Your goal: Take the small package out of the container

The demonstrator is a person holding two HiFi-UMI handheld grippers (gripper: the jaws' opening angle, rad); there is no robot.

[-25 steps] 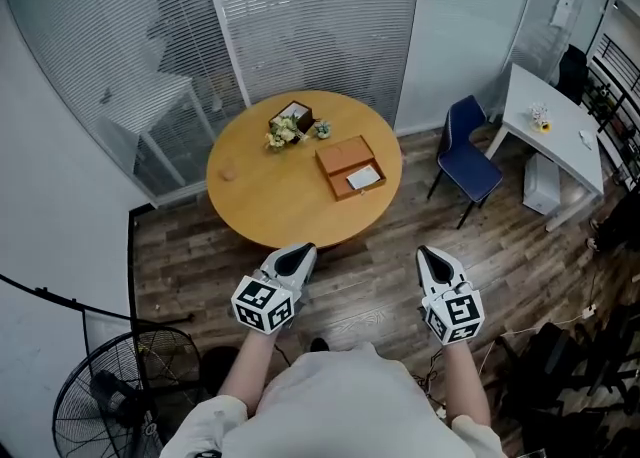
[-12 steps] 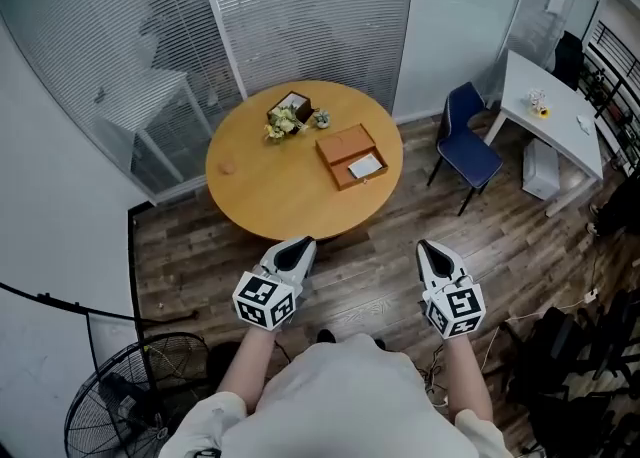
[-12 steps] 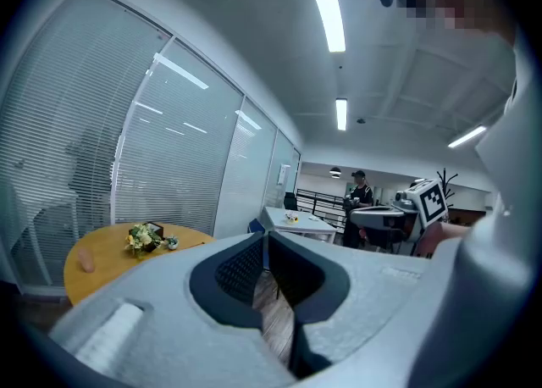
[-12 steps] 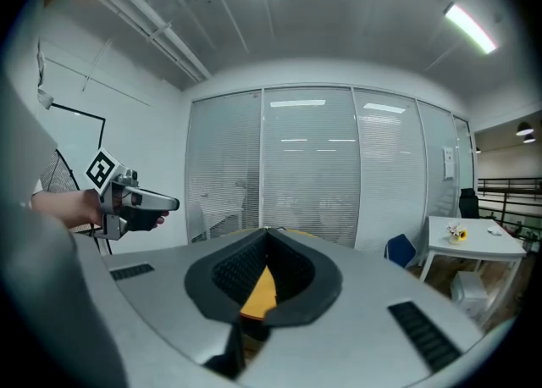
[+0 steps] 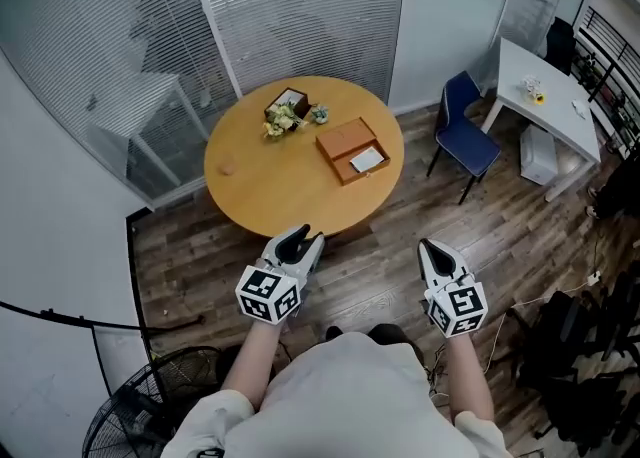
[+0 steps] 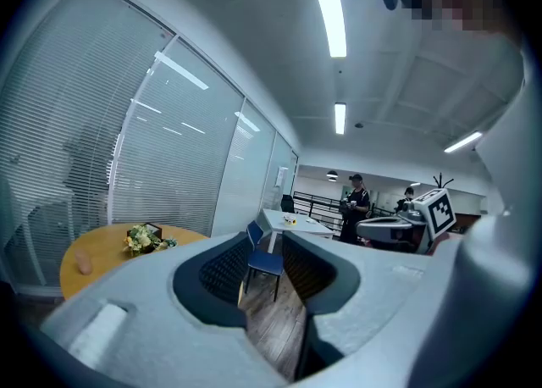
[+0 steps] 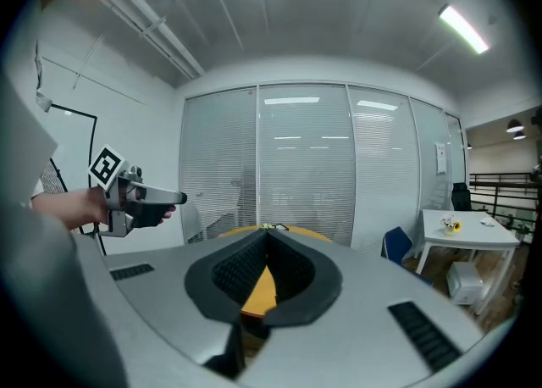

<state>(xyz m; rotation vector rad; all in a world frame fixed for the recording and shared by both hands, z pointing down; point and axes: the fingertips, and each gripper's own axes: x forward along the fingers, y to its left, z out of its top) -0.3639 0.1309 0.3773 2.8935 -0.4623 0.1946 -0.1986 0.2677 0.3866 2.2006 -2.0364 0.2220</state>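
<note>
A brown open container [image 5: 350,149] lies on the round wooden table [image 5: 270,191], with a small white package [image 5: 367,158] inside it. Both grippers hang over the wooden floor, short of the table's near edge and well apart from the container. My left gripper [image 5: 303,237] has just been opening; its jaws stand apart with nothing between them, and the left gripper view [image 6: 269,238] shows floor and a blue chair through the gap. My right gripper [image 5: 433,248] is shut and empty, its tips meeting in the right gripper view [image 7: 268,235].
A flower arrangement in a small box [image 5: 285,116] sits at the table's far side. A blue chair [image 5: 466,136] and a white desk [image 5: 545,101] stand to the right, a floor fan [image 5: 135,416] at the lower left. Blinds and glass walls lie behind the table.
The left gripper's jaws have opened from shut. Both grippers and the view have shifted slightly toward the table. The right gripper stays shut.
</note>
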